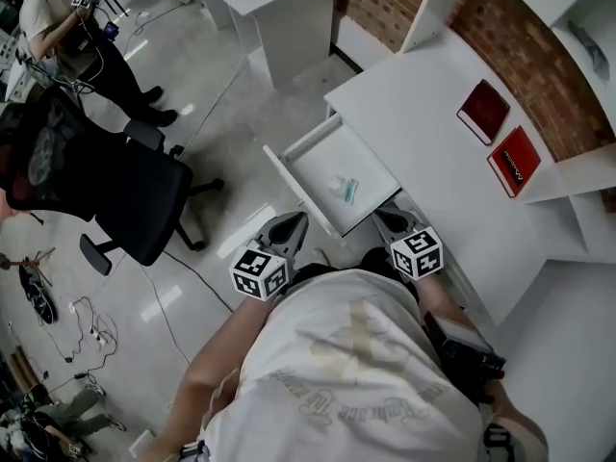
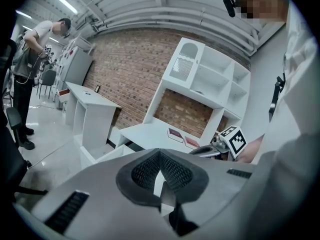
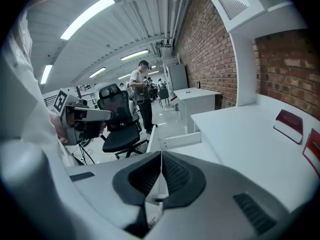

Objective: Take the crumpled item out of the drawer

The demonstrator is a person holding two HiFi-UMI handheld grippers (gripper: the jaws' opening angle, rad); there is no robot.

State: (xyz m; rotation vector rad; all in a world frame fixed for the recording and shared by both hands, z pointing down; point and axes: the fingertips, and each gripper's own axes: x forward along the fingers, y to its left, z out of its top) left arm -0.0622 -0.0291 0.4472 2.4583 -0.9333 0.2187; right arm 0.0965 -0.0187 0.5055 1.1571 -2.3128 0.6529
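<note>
The white drawer stands pulled out from under the white desk. Inside it, near the desk side, lies the crumpled item, a small white wad with a teal streak. My left gripper hovers just short of the drawer's front corner, with its jaws shut and nothing between them. My right gripper hangs by the drawer's right side at the desk edge, also shut and empty. In the left gripper view the gripper points towards the desk, and in the right gripper view the gripper points over the drawer's wall. Neither gripper view shows the crumpled item.
Two red books lie on the desk by the brick wall. A black office chair stands to the left of the drawer. A person stands far off at the upper left. Cables trail over the floor.
</note>
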